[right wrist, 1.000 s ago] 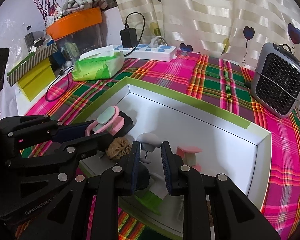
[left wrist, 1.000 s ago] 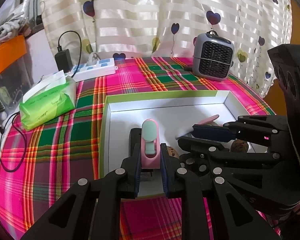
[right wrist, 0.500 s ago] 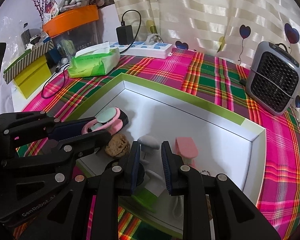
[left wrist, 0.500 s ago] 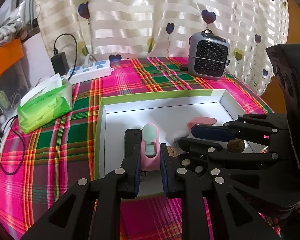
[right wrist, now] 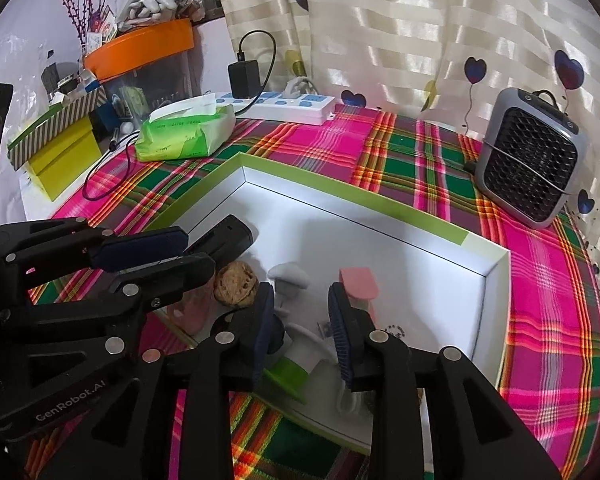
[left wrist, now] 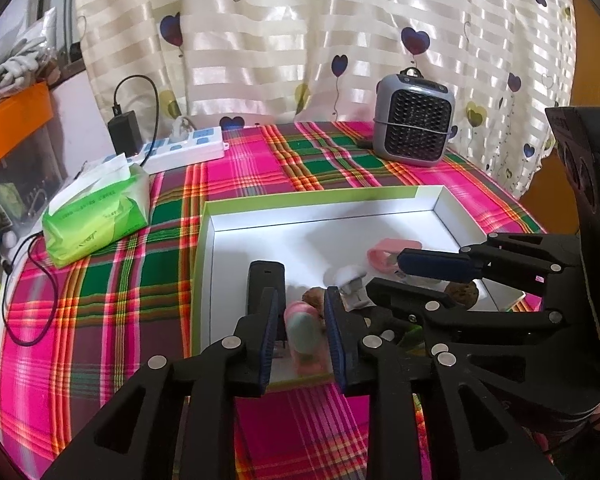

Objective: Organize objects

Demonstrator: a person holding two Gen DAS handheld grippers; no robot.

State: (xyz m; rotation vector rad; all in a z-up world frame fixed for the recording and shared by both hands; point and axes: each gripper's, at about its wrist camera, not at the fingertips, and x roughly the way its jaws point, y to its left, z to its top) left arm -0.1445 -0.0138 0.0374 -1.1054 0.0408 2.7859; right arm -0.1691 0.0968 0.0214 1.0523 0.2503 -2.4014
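Both grippers hang over the near end of the box (right wrist: 496, 264), a shallow white tray with a green rim on the plaid surface (left wrist: 112, 280), angled down into it

Left gripper (left wrist: 300, 320): jaws have just been opening; the pink clip (left wrist: 304, 336) lies between them on the box floor, gaps showing on both sides, so it looks let go — set down here because the box is the collecting place

Right gripper (right wrist: 302, 320): jaws also just opened wider, pads clear of the white-and-green piece (right wrist: 296, 364) below them; nothing gripped

Already in the box: black bar (left wrist: 266, 284) along the left side, walnut (right wrist: 236, 286), grey mushroom piece (right wrist: 290, 278), pink block (right wrist: 360, 284), clustered near the front where the grippers reach easiest

Tissue pack (right wrist: 184, 132), power strip (left wrist: 184, 148), heater (left wrist: 414, 120) stand outside, well apart, probably not part of the sorting
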